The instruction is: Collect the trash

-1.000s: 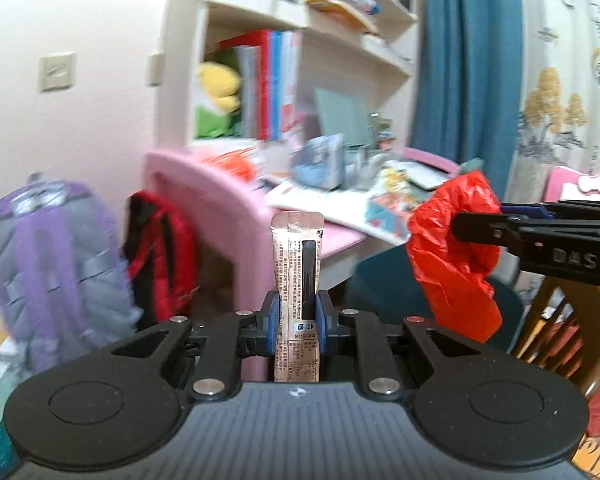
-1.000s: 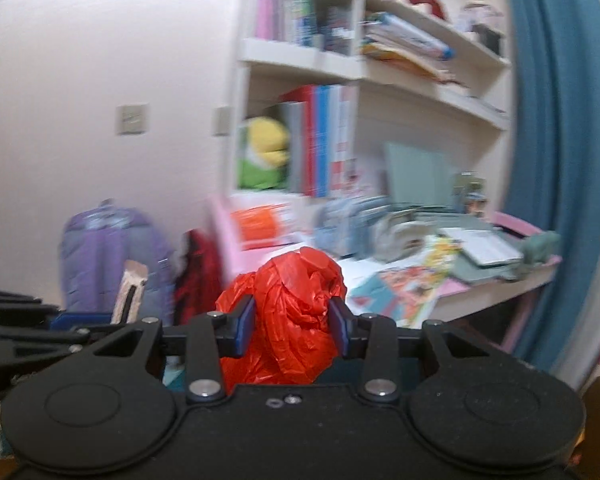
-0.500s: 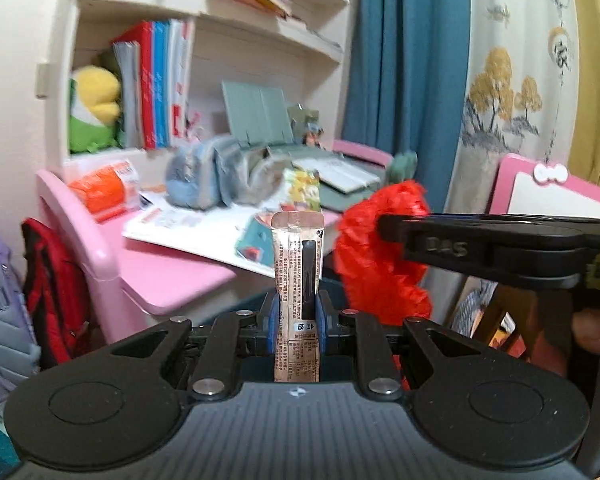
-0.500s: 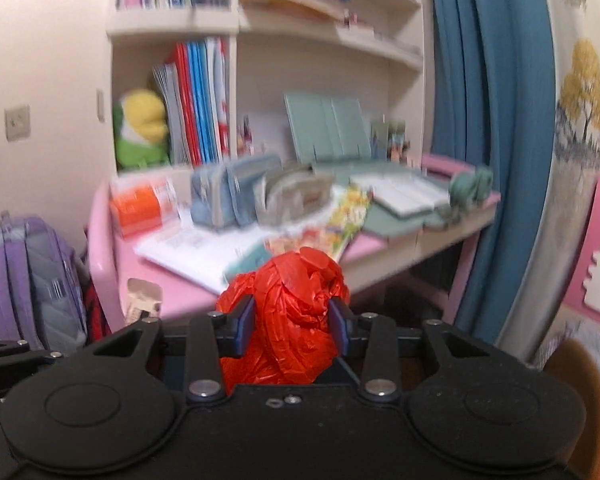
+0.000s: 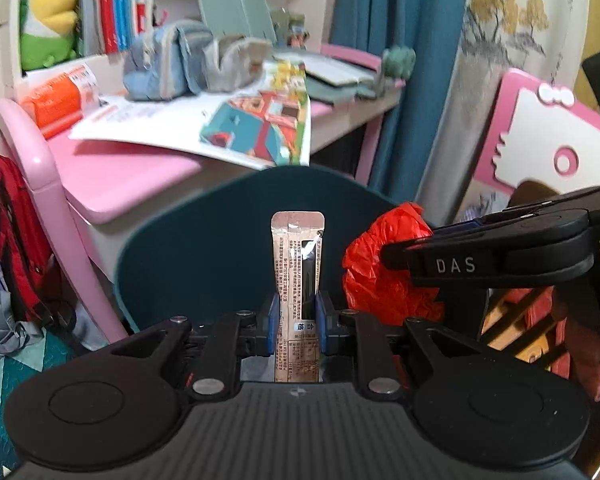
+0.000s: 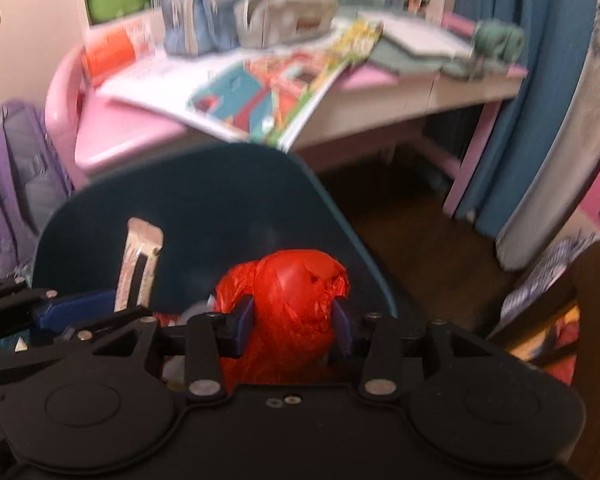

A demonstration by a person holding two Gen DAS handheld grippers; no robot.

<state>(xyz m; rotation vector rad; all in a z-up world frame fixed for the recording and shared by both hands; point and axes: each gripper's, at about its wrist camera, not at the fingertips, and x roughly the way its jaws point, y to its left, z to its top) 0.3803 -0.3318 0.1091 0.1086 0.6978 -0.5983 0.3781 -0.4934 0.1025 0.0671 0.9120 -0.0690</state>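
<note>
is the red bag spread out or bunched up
Bunched up: the red plastic bag is a crumpled wad pinched in the right hand-held gripper, with creases all over.

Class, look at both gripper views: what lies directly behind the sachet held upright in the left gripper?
Behind the sachet is the dark teal chair back, with the pink desk beyond it. The chair hides what lies under the desk there, and the sachet's foot sits hidden inside the left gripper.
</note>
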